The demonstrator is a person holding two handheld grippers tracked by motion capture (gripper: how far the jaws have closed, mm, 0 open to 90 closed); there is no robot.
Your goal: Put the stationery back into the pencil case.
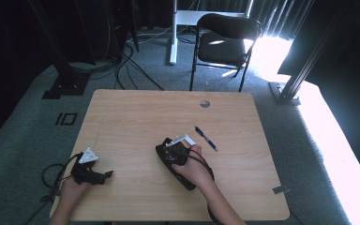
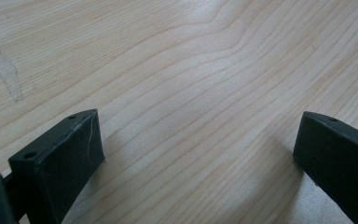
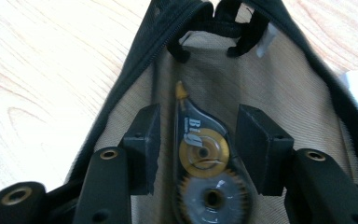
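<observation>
A correction-tape dispenser (image 3: 204,158) with gold and grey gears lies inside an open black mesh pouch (image 3: 279,79) on the table.

gripper: right gripper (image 3: 197,149) – jaws parted, reaching down into an open black pouch (image 3: 140,60)
between jaws: correction tape dispenser (image 3: 205,158) – clear body, gold wheel above a grey toothed gear, tip pointing away from the camera
contact: dispenser sits in the gap; left jaw just beside its edge, right jaw slightly apart; firm grip cannot be told
pouch: tan lining (image 3: 284,79), zip along the left edge, black loop at the far end
surface: light wood table (image 3: 42,84) on both sides of pouch
</observation>
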